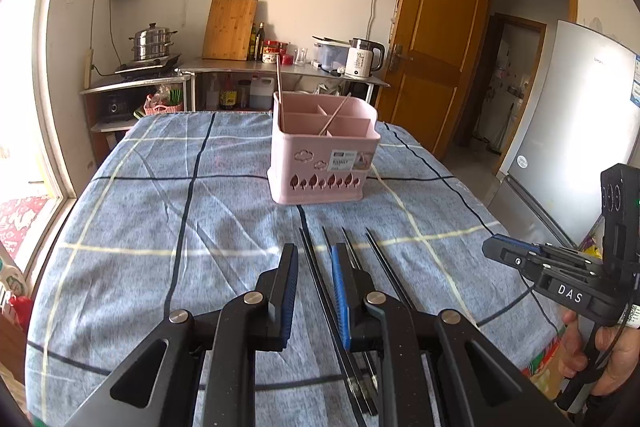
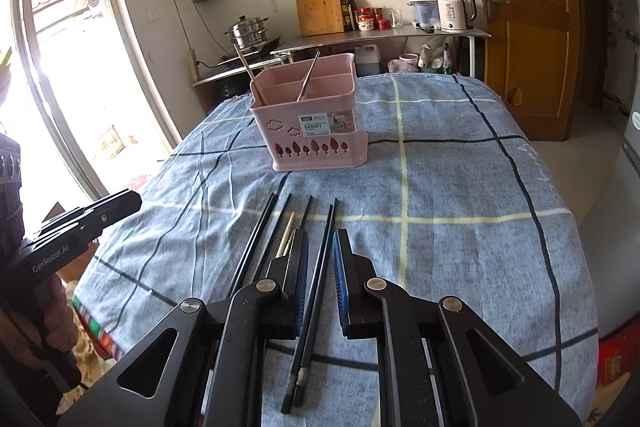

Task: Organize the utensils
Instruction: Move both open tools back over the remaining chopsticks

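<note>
On the near part of the blue checked cloth (image 2: 440, 163) that covered the bench lay a loose row of dark chopsticks (image 2: 320, 267), roughly parallel and pointing toward the far side, with one pale chopstick (image 2: 286, 235) among them. Beyond them, well apart, stood a pink utensil basket (image 1: 320, 155) with inner dividers, cloud and tree cut-outs and a label on its front; two long utensils leaned in its compartments. The left gripper (image 1: 314, 267) hovered low over the row with its blue-padded jaws parted, one dark stick showing in the gap and the pads clear of it. The right gripper (image 2: 320, 259) hung likewise, jaws apart and gripping nothing, a dark stick visible between the pads without touching them. Each tool showed at the edge of the other's view, held by a hand (image 1: 600, 355) on its grip.

The cloth was crossed by navy and pale yellow lines and lightly creased. Behind the bench ran a steel counter (image 1: 248, 67) carrying a bamboo cutting board (image 1: 229, 29) propped against the wall, bottles, red-lidded jars and a white electric kettle (image 1: 362, 61). To its left a steel steamer pot (image 1: 153, 43) sat on a burner. A bright window stood on the left, a brown wooden door (image 1: 436, 39) stood open on the right, and a grey refrigerator (image 1: 576, 131) stood nearer on that side.
</note>
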{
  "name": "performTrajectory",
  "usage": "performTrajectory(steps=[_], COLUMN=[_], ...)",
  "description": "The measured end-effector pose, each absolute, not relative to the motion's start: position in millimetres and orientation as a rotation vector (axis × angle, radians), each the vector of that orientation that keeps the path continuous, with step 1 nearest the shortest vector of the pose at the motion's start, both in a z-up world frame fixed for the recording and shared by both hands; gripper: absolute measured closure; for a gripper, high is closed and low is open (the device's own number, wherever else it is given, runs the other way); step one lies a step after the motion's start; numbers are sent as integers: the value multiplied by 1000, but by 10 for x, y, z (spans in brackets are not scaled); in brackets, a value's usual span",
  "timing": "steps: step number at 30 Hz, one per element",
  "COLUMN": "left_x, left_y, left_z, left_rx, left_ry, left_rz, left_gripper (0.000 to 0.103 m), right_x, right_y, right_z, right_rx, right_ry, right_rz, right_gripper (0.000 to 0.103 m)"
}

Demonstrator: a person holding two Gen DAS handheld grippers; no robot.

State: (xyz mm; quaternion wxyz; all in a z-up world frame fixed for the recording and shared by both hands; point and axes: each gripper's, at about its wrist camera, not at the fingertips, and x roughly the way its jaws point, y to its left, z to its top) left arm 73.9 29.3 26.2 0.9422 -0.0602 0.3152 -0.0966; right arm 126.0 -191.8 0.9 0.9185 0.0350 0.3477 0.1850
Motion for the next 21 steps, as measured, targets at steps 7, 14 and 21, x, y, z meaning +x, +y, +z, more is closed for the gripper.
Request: performTrajectory(steps=[7, 14, 21], left_x=[640, 764, 1027], left_y=[246, 230, 209], left_z=[119, -44, -254], left_rx=[-120, -124, -106], left_ry=[666, 711, 768], left_rz=[-209, -202, -191], left_gripper=[86, 78, 77], right_x=[1195, 1290, 1487], right_y=[-1896, -1832, -1743], right_z=[-95, -247, -413], right_rx=[58, 47, 39], right_ry=[739, 779, 824], right_rz=[374, 376, 378], right_gripper=[90, 90, 90])
